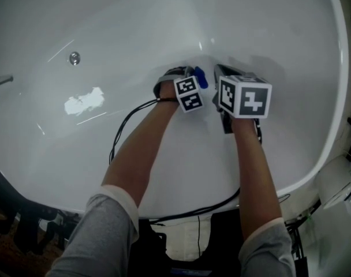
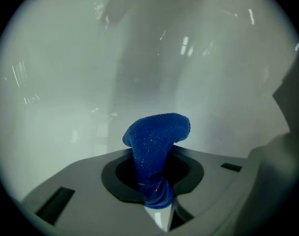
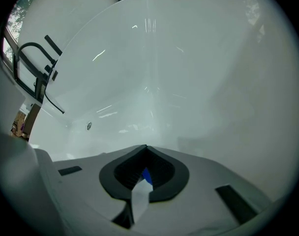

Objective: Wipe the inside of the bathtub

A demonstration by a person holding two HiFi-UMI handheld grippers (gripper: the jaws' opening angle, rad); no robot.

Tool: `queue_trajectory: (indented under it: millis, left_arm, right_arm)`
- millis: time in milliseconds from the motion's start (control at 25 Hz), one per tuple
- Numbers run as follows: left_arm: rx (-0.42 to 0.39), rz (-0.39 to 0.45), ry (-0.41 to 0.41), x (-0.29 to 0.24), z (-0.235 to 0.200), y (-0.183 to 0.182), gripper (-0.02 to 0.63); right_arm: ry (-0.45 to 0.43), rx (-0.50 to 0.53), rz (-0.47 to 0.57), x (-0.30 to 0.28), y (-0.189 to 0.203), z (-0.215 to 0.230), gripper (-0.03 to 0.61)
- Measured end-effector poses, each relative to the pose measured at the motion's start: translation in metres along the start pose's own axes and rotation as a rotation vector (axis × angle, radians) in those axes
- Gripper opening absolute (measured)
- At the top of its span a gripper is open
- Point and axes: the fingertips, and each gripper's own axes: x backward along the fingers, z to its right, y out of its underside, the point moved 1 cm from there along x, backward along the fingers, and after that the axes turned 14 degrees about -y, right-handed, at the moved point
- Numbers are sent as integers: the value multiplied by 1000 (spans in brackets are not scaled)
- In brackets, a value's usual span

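I am looking down into a white bathtub (image 1: pixel 123 33). My left gripper (image 1: pixel 190 74) is shut on a blue cloth (image 1: pixel 200 77), which sticks out past the jaws toward the tub wall. In the left gripper view, the blue cloth (image 2: pixel 157 136) rises in a rounded wad from the left gripper (image 2: pixel 154 183), close to the white tub surface (image 2: pixel 66 82). My right gripper (image 1: pixel 223 71) sits just right of it, low in the tub. In the right gripper view, the right gripper (image 3: pixel 144 173) has its jaws together; only a thin blue sliver shows in the seam.
A round metal fitting (image 1: pixel 75 57) sits on the tub's left wall, also visible as a small fitting (image 3: pixel 89 126) in the right gripper view. The tub rim (image 1: pixel 339 68) curves along the right. Black cables (image 1: pixel 119 133) trail from the grippers. A black rail (image 3: pixel 34 68) stands beyond the tub.
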Motion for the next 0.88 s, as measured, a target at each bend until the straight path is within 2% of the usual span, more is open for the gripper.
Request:
queue_trajectory:
  millis: [240, 440, 520, 640, 880]
  left_arm:
    - [72, 6, -107, -21, -102, -43, 87]
    - [234, 1, -211, -19, -162, -36, 87]
    - [241, 12, -224, -18, -162, -40, 87]
    - [197, 43, -232, -15, -147, -54, 83]
    - [152, 76, -139, -8, -97, -66, 83]
  right_arm:
    - [11, -10, 10, 6, -1, 6, 6]
    - [8, -12, 18, 5, -4, 0, 6]
    - [7, -10, 20, 6, -5, -1, 6]
    - [14, -16, 28, 9, -8, 3, 6]
    - [68, -22, 27, 16, -8, 16, 6]
